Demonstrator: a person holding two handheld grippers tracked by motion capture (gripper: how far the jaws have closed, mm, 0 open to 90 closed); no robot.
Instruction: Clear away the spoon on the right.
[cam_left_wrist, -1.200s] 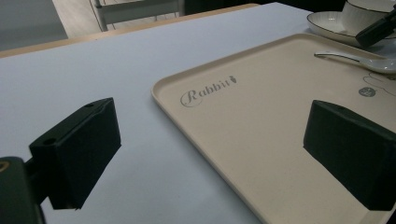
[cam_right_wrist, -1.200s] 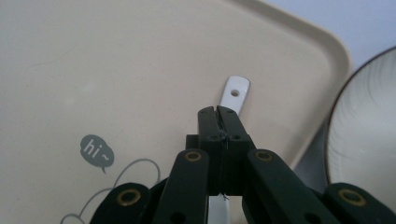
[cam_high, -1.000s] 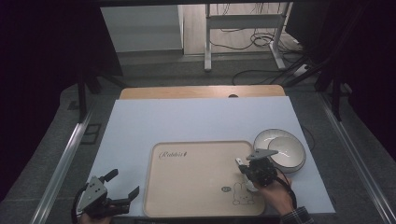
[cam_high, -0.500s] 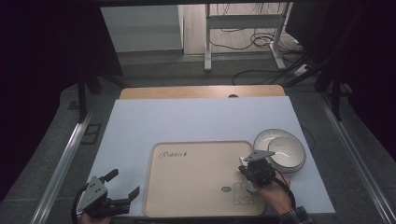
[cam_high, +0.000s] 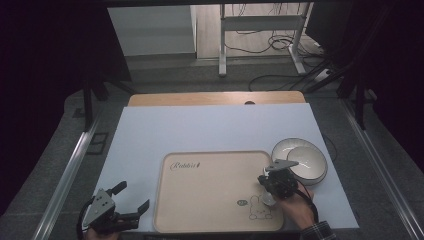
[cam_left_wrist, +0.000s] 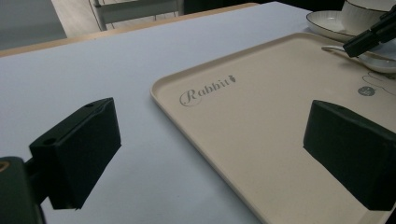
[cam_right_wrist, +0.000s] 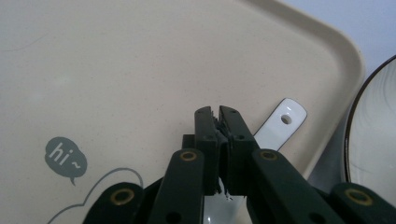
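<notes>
while we look down from up high, our right gripper (cam_high: 268, 192) sits over the beige tray (cam_high: 210, 195), near its 4 o'clock corner. its claw is squeezed tight on a white spoon (cam_right_wrist: 280, 122), whose handle sticks out past the tips toward 1 o'clock in the right gripper view. the spoon lies on the tray, just beside the rim. a white bowl (cam_high: 306, 159) sits on a plate (cam_high: 285, 146) off the tray at 2 o'clock. our left gripper (cam_high: 120, 207) rests at 8 o'clock with its claw wide apart, holding nothing.
</notes>
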